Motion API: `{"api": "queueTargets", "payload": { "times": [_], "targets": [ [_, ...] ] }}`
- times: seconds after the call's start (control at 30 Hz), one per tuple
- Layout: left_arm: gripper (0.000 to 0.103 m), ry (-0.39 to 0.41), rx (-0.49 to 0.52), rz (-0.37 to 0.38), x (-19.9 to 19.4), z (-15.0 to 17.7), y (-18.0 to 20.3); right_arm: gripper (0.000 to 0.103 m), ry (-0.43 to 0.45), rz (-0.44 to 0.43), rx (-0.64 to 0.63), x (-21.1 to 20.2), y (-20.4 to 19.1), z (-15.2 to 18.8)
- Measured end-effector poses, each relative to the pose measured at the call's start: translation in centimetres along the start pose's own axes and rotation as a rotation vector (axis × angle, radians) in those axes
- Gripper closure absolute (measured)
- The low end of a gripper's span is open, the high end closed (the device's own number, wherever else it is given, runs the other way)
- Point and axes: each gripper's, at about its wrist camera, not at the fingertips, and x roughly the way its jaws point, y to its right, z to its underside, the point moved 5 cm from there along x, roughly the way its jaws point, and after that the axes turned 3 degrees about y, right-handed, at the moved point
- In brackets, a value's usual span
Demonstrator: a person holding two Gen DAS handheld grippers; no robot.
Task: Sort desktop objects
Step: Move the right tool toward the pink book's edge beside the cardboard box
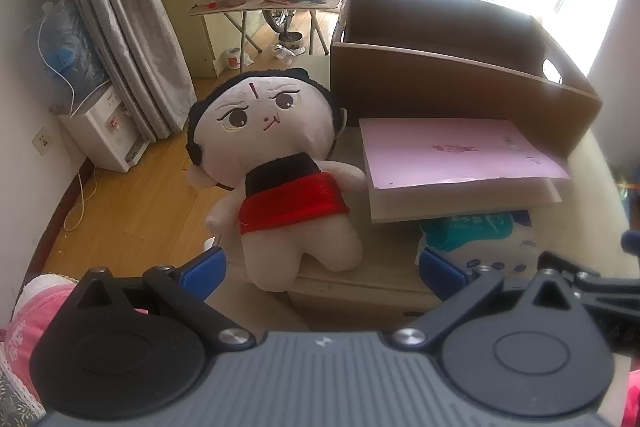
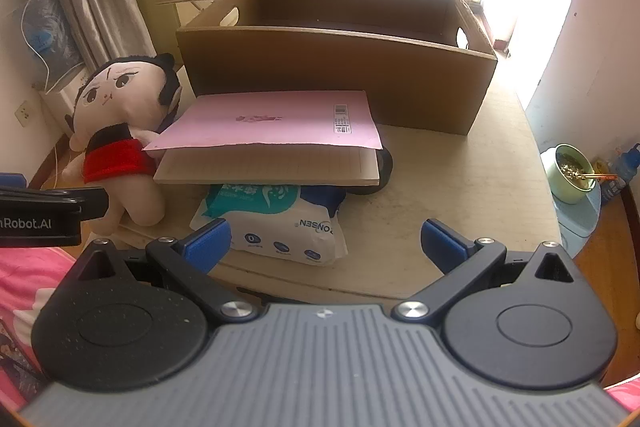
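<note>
Doll (image 1: pixel 280 171) sat at table's (image 2: pixel 460 187) left near edge, touching pink notebook (image 2: pixel 272 123) stacked over tissue pack (image 2: pixel 276 223); cardboard box (image 2: pixel 340 67) stood far. Left tongs (image 1: pixel 320 267) and right tongs (image 2: pixel 326 243) both spread, holding nothing.

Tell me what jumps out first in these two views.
The plush doll in black and red stands out, at the desk's left edge just ahead of the open left gripper. Beside it a pink notebook lies stacked on a tissue pack, before the cardboard box.
</note>
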Motion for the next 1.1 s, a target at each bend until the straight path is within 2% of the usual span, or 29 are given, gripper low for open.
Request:
{"api": "queueTargets", "payload": {
  "times": [0.4, 0.6, 0.77, 0.87, 0.97, 1.1],
  "targets": [
    [0.000, -0.009, 0.004, 0.005, 0.5, 0.0, -0.1, 0.001, 0.000, 0.015, -0.016, 0.1, -0.2, -0.1],
    [0.000, 0.019, 0.017, 0.024, 0.8, -1.1, 0.2, 0.001, 0.021, 0.016, 0.005, 0.1, 0.4, -0.6],
    [0.000, 0.075, 0.039, 0.097, 0.9, -3.0, 1.1, 0.001, 0.086, 0.036, 0.037, -0.3, 1.8, -1.8],
    [0.000, 0.079, 0.062, 0.129, 1.5, -4.0, 1.9, 0.001, 0.133, 0.038, 0.071, -0.6, 2.8, -2.4],
    [0.000, 0.073, 0.090, 0.190, 2.3, -4.9, 2.6, 0.001, 0.161, 0.041, 0.092, -0.3, 3.7, -2.5],
    [0.000, 0.107, 0.058, 0.293, 2.9, -6.0, 2.8, 0.001, 0.194, 0.014, 0.130, -0.1, 5.0, -2.9]
  ]
}}
